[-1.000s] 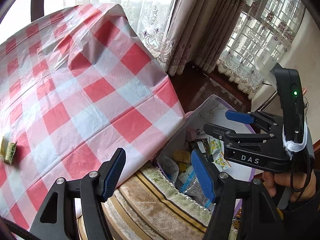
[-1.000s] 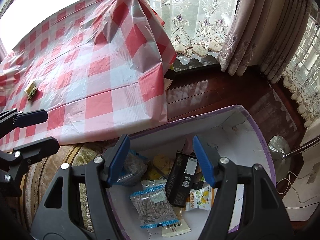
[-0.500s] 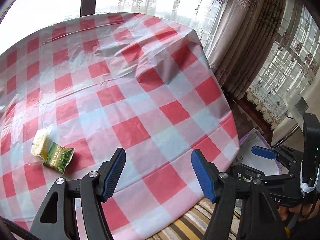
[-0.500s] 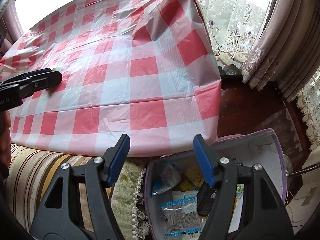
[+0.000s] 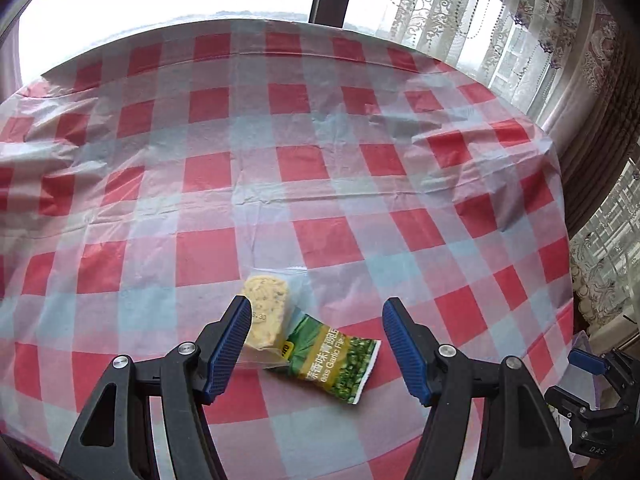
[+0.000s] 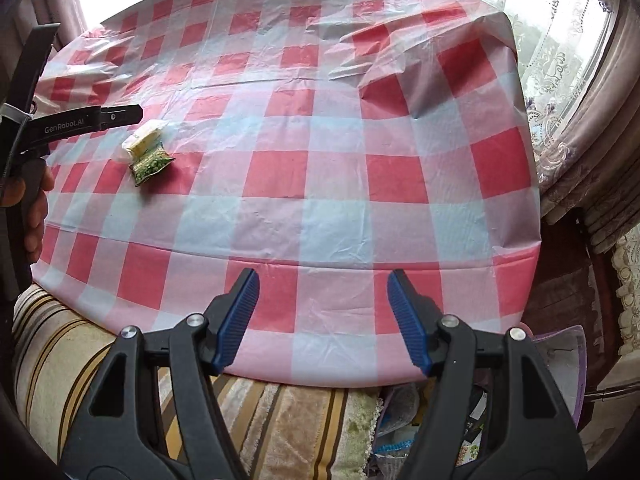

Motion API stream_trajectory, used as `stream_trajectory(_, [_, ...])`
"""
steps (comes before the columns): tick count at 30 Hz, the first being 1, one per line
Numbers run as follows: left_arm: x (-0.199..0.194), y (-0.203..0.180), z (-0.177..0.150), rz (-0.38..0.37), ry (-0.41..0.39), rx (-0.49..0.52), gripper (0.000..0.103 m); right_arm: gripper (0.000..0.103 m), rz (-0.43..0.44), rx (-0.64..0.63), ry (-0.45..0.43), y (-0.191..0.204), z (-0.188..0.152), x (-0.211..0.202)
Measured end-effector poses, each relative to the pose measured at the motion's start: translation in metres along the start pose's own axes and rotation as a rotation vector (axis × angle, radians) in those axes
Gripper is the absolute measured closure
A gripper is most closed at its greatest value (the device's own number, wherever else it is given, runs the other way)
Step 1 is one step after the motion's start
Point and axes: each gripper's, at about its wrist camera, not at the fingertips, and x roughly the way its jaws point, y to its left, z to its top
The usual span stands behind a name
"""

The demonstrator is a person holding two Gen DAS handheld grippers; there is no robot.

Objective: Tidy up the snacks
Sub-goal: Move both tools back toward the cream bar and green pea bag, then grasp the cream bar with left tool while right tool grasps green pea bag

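Left wrist: left gripper (image 5: 316,344) spread, empty, poised over the garlic pea snack packet (image 5: 308,338) lying flat on the checked tablecloth (image 5: 360,184). Risk: pads snag the thin plastic cloth along with the flat wrapper.

Right wrist: right gripper (image 6: 322,316) spread, empty, over the table's near edge; snack box (image 6: 560,364) below, mostly hidden. Packet could miss it.

A small sealed snack packet (image 5: 310,342), clear at one end over a pale yellow cake and printed green at the other, lies flat. In the left wrist view it sits low and centre on the red-and-white checked plastic tablecloth (image 5: 320,168).
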Motion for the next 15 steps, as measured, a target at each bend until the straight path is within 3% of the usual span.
stream_trajectory(9, [0.028, 0.030, -0.007, 0.046, 0.051, -0.029, 0.036, 0.032, 0.054, -0.098, -0.016, 0.050, 0.037, 0.020])
stream_trajectory(13, [0.041, 0.033, -0.011, 0.043, 0.088, -0.014, 0.054, 0.031, 0.090, -0.136, -0.017, 0.072, 0.049, 0.031])
stream_trajectory(15, [0.044, 0.032, -0.012, 0.042, 0.085, 0.008, 0.056, 0.031, 0.103, -0.157, -0.011, 0.084, 0.054, 0.039])
